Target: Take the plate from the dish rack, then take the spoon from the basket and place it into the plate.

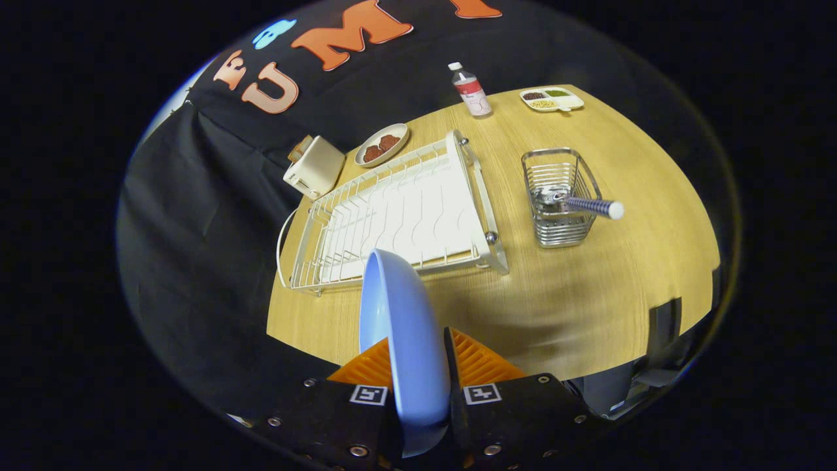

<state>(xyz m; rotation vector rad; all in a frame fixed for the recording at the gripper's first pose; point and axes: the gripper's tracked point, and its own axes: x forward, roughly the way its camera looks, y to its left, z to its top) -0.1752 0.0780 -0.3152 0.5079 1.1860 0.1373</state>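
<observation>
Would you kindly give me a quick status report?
Gripper shut on blue plate, held on edge, clear of dish rack. Spoon in wire basket. Bare table ahead.

The plate (399, 327) is plain pale blue, clamped on edge between both fingers of the claw (418, 373). The rack (392, 216) is white wire over a white tray. The counter (588, 294) is light yellow wood grain. The basket (561, 196) is silvery metal wire, and the spoon (582, 204) in it has a shiny bowl and a handle striped blue and white with a white tip. The bottle (471, 90) is clear with a white cap and red label. The toaster (314, 167) is cream. A cream dish (382, 145) holds reddish-brown pieces.
</observation>
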